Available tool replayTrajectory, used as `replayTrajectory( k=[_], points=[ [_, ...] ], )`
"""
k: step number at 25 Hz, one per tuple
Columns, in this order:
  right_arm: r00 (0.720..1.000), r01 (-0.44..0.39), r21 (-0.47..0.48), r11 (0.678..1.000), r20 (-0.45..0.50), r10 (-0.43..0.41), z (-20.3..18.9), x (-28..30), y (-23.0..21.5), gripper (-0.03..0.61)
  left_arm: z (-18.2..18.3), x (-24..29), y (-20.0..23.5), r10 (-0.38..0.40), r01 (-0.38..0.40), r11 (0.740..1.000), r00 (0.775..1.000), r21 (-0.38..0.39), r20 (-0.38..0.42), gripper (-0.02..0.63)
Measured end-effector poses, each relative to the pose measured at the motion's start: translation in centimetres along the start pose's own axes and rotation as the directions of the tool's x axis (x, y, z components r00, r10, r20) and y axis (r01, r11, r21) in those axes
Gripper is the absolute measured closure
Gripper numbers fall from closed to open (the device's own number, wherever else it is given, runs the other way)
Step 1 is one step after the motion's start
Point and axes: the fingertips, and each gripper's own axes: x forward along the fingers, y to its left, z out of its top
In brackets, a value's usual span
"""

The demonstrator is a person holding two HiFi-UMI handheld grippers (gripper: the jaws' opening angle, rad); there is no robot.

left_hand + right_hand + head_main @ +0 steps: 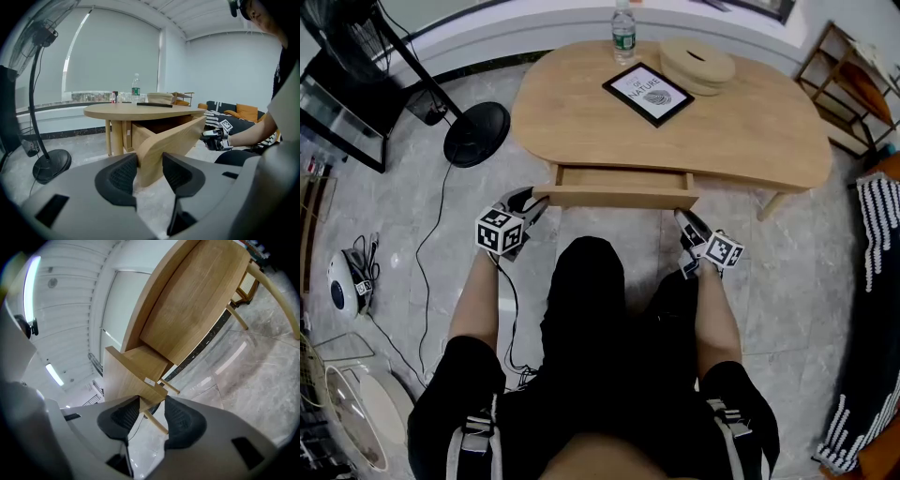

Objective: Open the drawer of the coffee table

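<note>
Head view: coffee table (750, 122) sits far-centre. Its drawer (619, 178) is on the near side, already pulled part way out, inside bare. The drawer front (616, 196) is a long wooden panel that overhangs the box at both ends. The left gripper (530, 202) is at the panel's left end and the right gripper (684, 223) at its right end. Both forearms reach forward, one on either side of the person's knees. A bottle (623, 33) and a framed print (648, 94) stand on the far part of the tabletop, clear of the drawer.

Left gripper view: the jaws are clamped on the left end of the drawer front (173, 140), and the panel fills the gap pad to pad. The tool tilts somewhat down onto it. The right gripper (215, 139) shows at the panel's other end.

Right gripper view: the panel's right corner (124, 378) sits between the pads. It looks pinched, though less of it is in the jaws than on the left. The table underside fills the upper frame and the tool points roughly level.

Handling, my read:
- The panel is rigid, empty and light, so nothing is fragile.
- The wood is smooth and I see no handle, so the overhanging ends are the only grip points.
- Pull both ends evenly and straight toward the person. A lopsided pull will likely rack the drawer and jam it.
- The shallow bite on the right corner could slip off.
</note>
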Motion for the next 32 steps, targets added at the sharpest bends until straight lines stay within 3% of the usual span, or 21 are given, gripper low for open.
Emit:
replayTrajectory(
  k=[11, 17, 21, 24, 26, 28, 32],
  points=[
    [0.999, 0.033, -0.023, 0.999, -0.036, -0.034, -1.3, -1.6, 0.6, 0.405, -0.9, -1.4, -1.1, 0.054, -0.054, 0.998, 0.998, -0.016, -0.017, 0.426],
    [0.978, 0.202, -0.186, 0.962, -0.014, -0.208, -1.2, -2.3, 0.2, 0.417, -1.2, -2.4, -1.2, 0.171, -0.171, 0.985, 0.985, -0.036, 0.007, 0.411],
    [0.946, 0.323, -0.229, 0.918, 0.112, -0.305, 2.1, -5.4, 1.3, 0.437, -0.9, -4.8, -0.9, 0.267, -0.261, 0.960, 0.962, -0.102, 0.048, 0.410],
    [0.920, 0.382, -0.319, 0.868, 0.223, -0.323, 6.2, -7.5, 4.4, 0.437, 0.8, -7.3, -0.6, 0.339, -0.330, 0.939, 0.937, -0.099, 0.087, 0.411],
    [0.895, 0.438, -0.396, 0.807, 0.279, -0.348, 9.3, -8.4, 6.6, 0.437, 3.0, -8.5, -0.8, 0.381, -0.369, 0.923, 0.916, -0.109, 0.129, 0.430],
    [0.868, 0.493, -0.470, 0.732, 0.331, -0.371, 12.1, -8.9, 9.4, 0.440, 6.0, -9.4, -1.5, 0.407, -0.392, 0.913, 0.895, -0.115, 0.183, 0.506],
    [0.851, 0.517, -0.583, 0.627, 0.431, -0.300, 16.2, -8.1, 17.7, 0.453, 13.2, -11.0, -4.1, 0.439, -0.429, 0.897, 0.847, -0.103, 0.300, 0.523]
  ],
)
